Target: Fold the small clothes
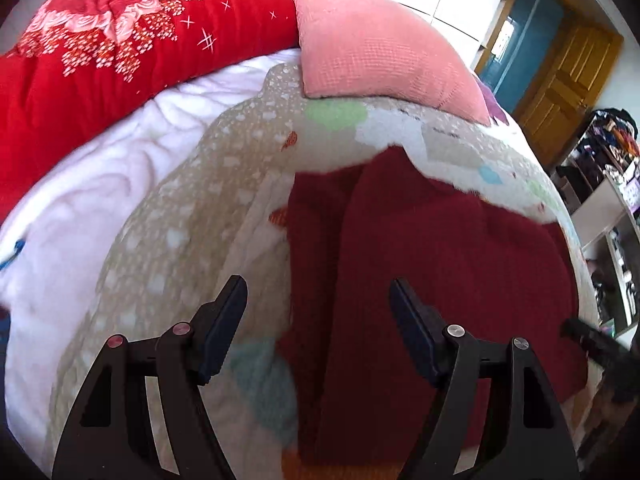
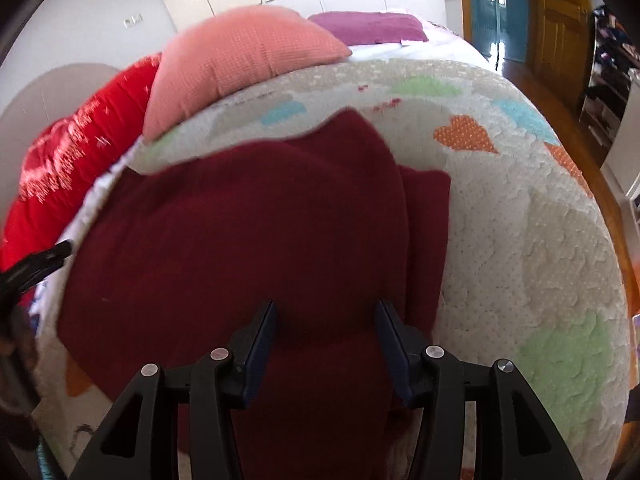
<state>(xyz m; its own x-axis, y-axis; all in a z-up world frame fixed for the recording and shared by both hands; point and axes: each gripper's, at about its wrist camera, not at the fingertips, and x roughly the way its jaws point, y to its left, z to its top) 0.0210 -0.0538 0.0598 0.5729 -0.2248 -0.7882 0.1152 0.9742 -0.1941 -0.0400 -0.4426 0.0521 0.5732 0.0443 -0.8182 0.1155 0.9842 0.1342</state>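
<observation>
Maroon garment (image 1: 440,248) on quilt, beneath left tongs (image 1: 318,300) and right tongs (image 2: 326,322), both apart.

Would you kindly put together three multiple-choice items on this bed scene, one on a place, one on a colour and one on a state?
1. What does the dark red garment lie on?
A. the patterned quilt
B. the wooden floor
C. the shelves

2. What colour is the pillow beyond the garment?
A. blue
B. pink
C. black

3. How does the left gripper stand?
A. shut on the pillow
B. shut on the red blanket
C. open, gripping nothing

Answers:
1 A: the garment is spread flat on the patterned quilt with its coloured hearts.
2 B: both wrist views show a pink waffle-textured pillow at the far side of the bed.
3 C: its fingers stand well apart above the garment's left edge, with nothing pinched between them.
</observation>
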